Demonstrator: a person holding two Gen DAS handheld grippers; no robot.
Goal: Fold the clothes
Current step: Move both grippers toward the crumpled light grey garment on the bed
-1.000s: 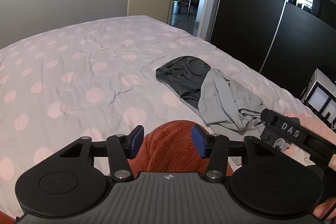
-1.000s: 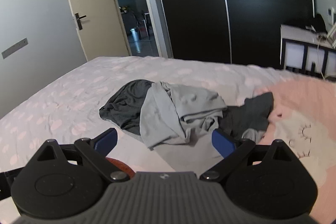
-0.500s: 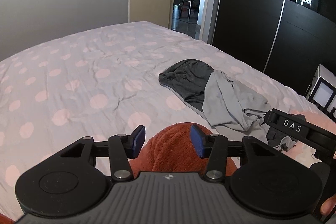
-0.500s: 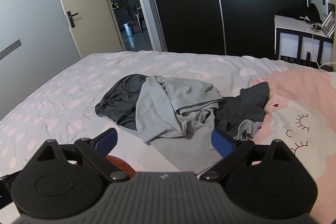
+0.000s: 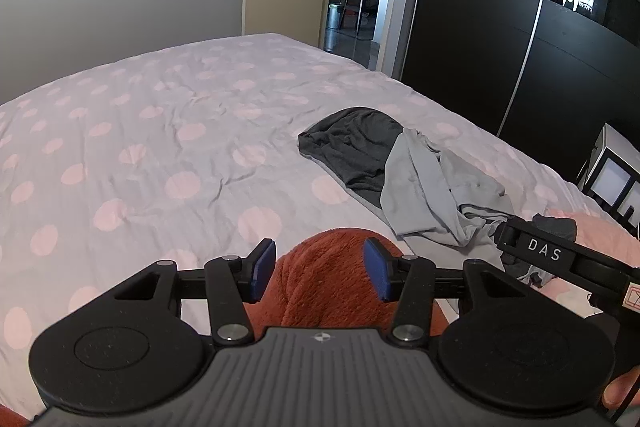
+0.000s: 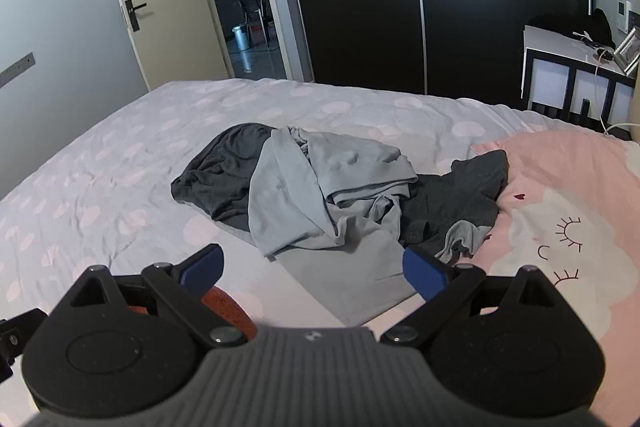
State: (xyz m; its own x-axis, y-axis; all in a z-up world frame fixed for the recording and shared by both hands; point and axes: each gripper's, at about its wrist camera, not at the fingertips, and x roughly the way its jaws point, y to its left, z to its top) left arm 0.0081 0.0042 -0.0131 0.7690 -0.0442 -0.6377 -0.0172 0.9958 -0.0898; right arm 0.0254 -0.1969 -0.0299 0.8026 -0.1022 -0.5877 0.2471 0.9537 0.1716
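Between garments, judging by the layout: rust-red fleecy item [image 5: 332, 283] lying at near edge of polka-dot bed [image 5: 160, 147], directly below left gripper [image 5: 320, 275], blue pads spread either side of it, apparently not pressing; contact itself hard to confirm. Right gripper [image 6: 312, 269] spread wide, nothing between pads, aimed at unfolded heap further up the bed: light grey garment [image 6: 320, 195] draped over dark grey garment [image 6: 224, 179], heap reaching pink pillow [image 6: 560, 211]. Next move, probably: reach forward to light grey garment, pinch an edge, drag clear onto bare sheet for flattening.
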